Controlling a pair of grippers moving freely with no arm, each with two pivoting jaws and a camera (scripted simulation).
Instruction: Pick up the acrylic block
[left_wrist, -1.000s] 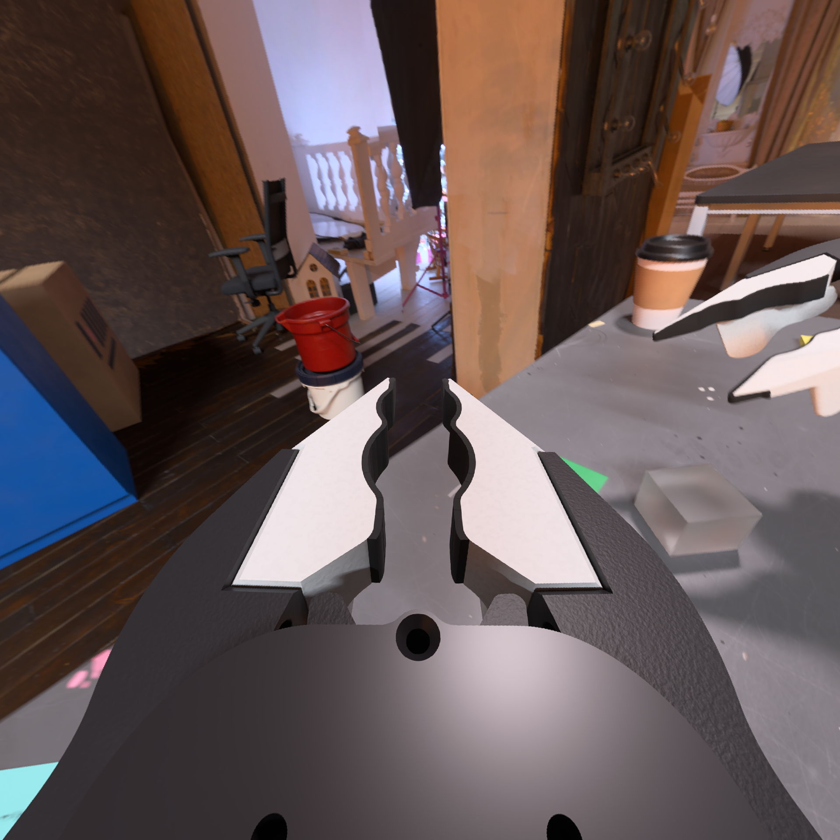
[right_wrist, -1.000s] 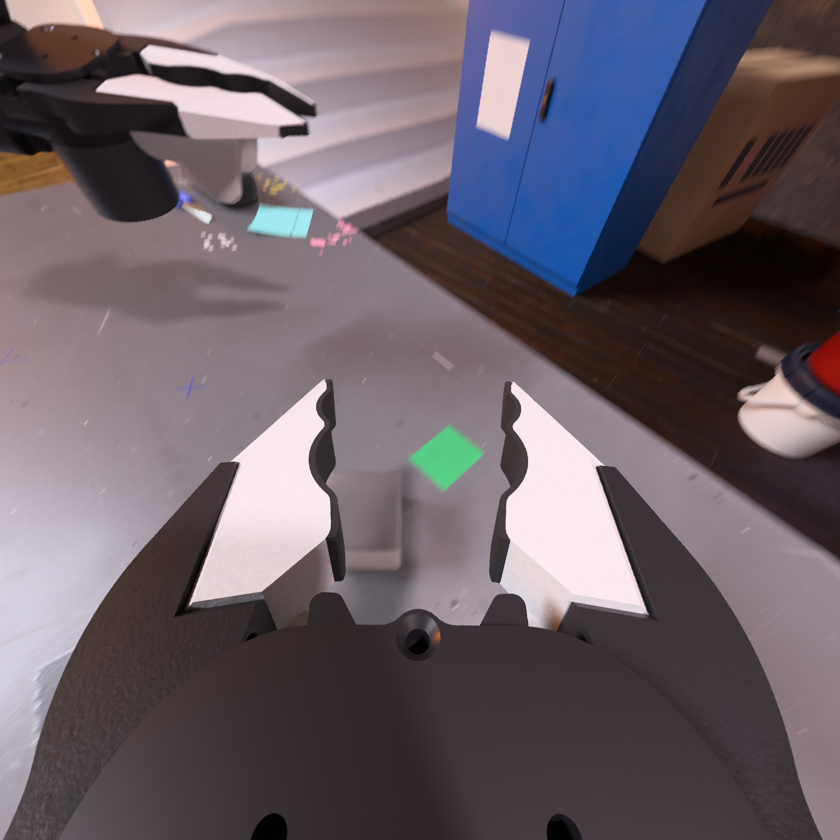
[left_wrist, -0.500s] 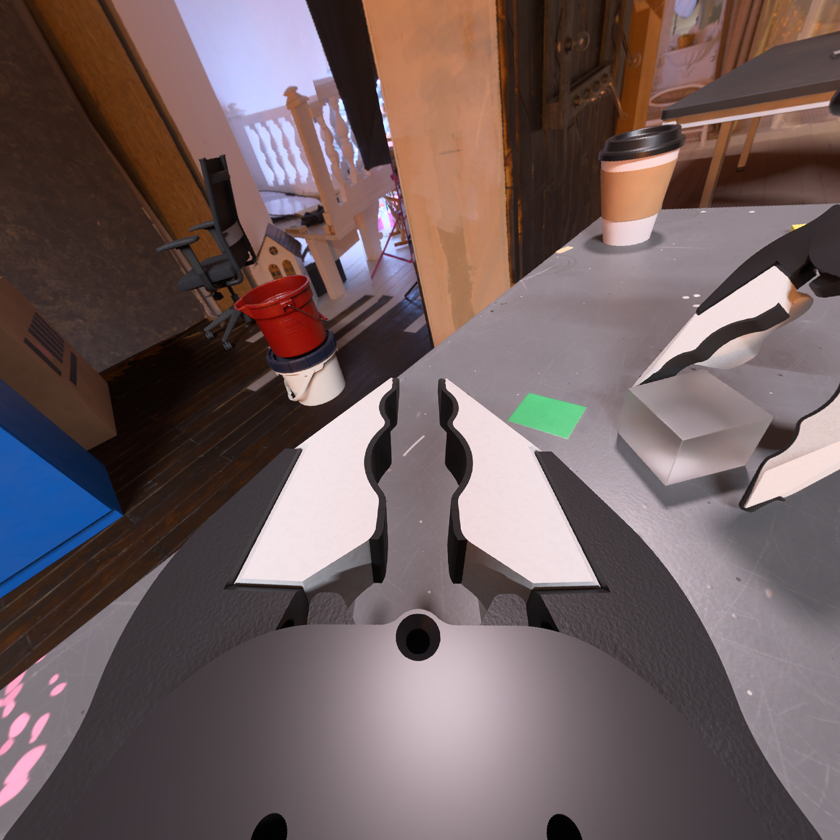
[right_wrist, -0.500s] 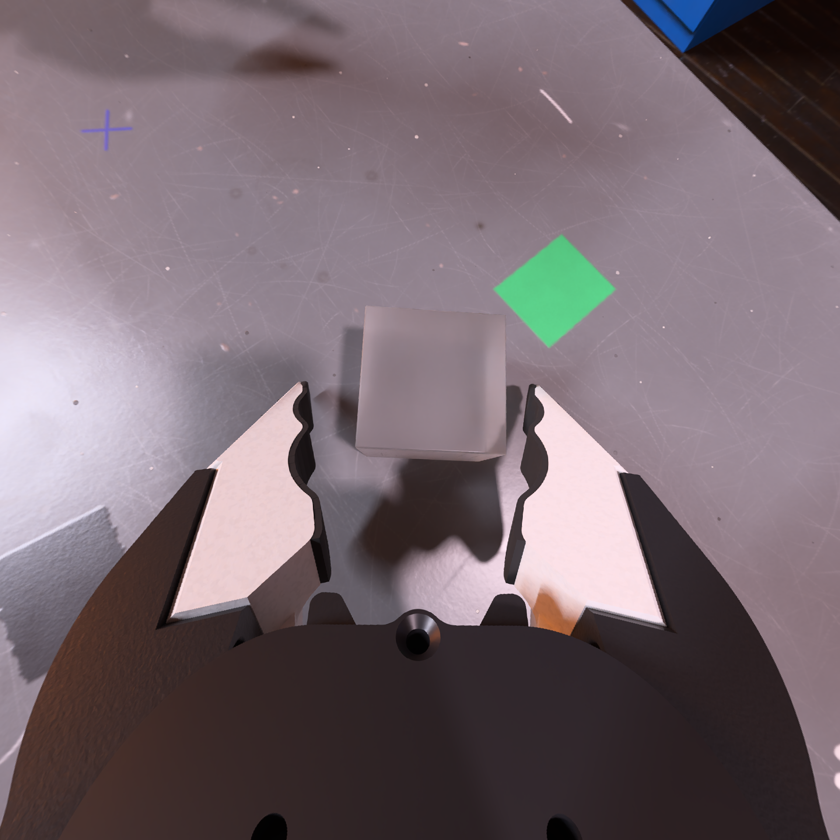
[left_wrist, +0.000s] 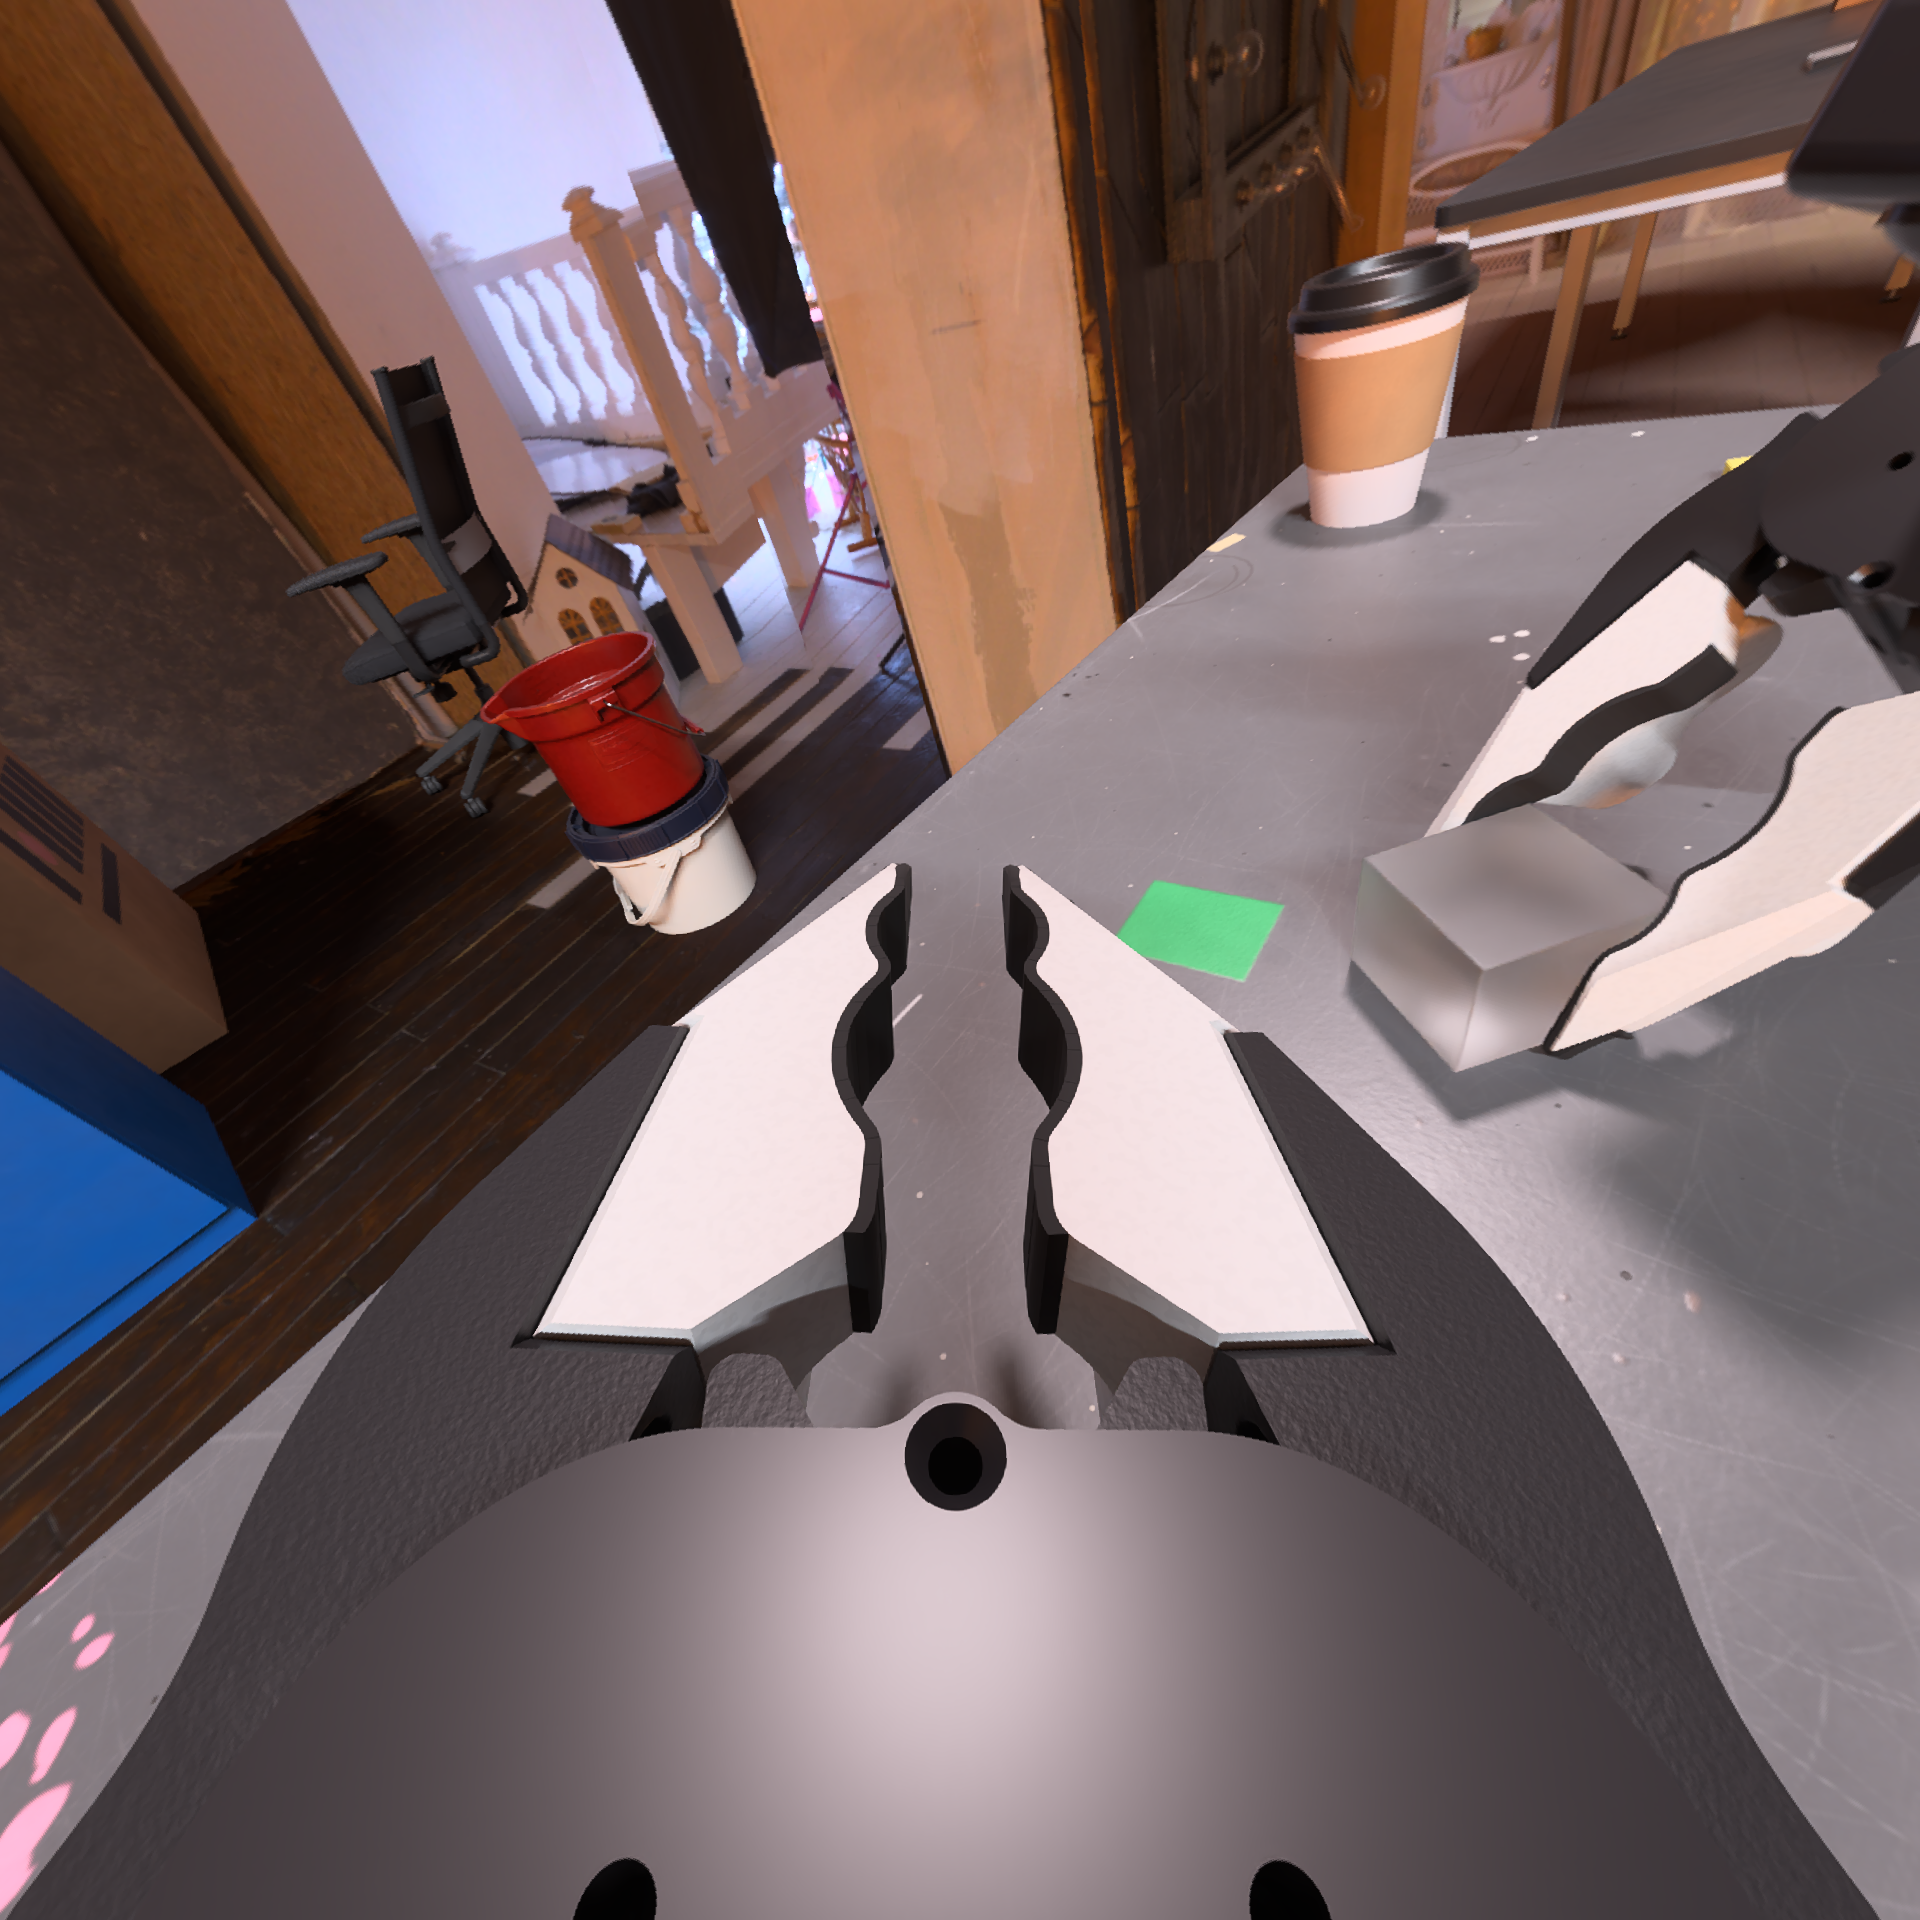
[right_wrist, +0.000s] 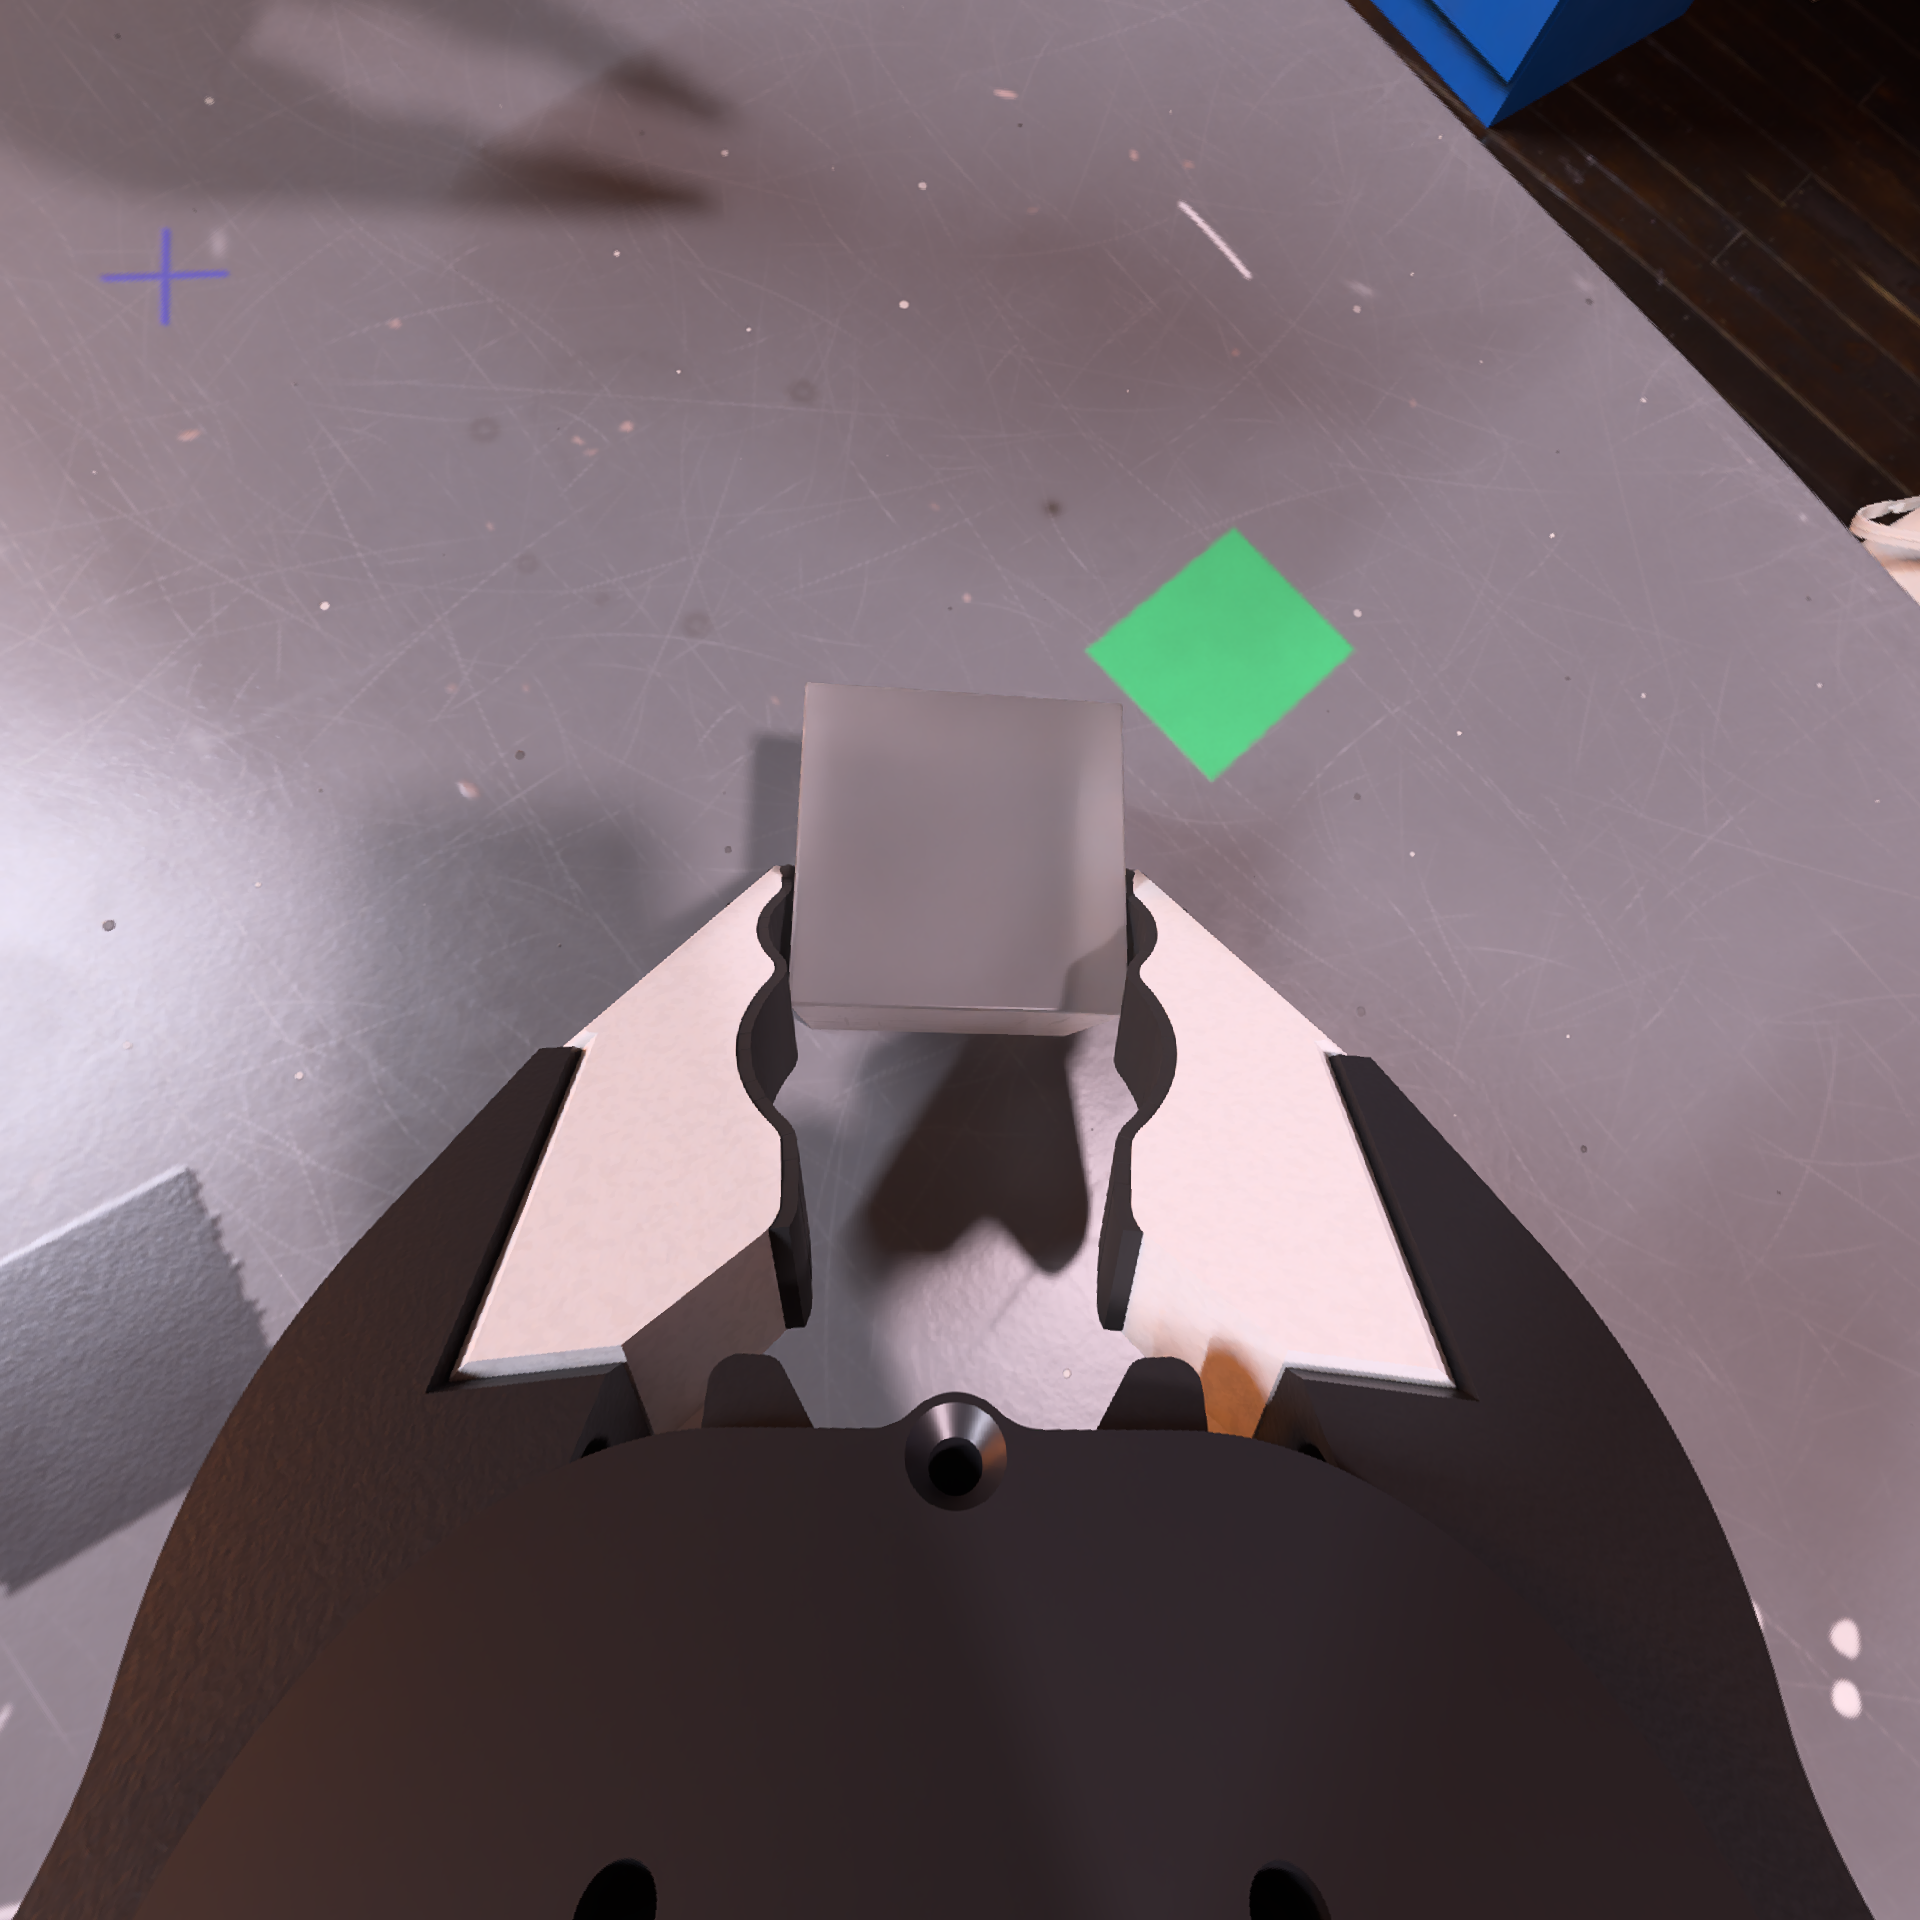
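The acrylic block (right_wrist: 956, 831) is a frosted clear cube on the grey table (right_wrist: 520, 520). My right gripper (right_wrist: 956, 883) has both fingertips pressed against the block's left and right sides, at its near half. In the left wrist view the block (left_wrist: 1455, 935) sits at the right with the right gripper (left_wrist: 1507, 935) slanting down onto it from the right. Its underside looks to be on the table. My left gripper (left_wrist: 956, 883) hovers left of the block, empty, with its jaws nearly together and a narrow gap between them.
A flat green square (left_wrist: 1200, 928) lies on the table just beyond the block. A lidded paper coffee cup (left_wrist: 1371, 384) stands at the far table edge. The table's edge runs diagonally to the left; beyond it are a red bucket (left_wrist: 603, 727) and a blue cabinet (left_wrist: 83, 1195).
My right gripper tilted down over the table, advanced onto the block and narrowed its jaws until they touch the block's sides. My left gripper shifted slightly and stays nearly closed.
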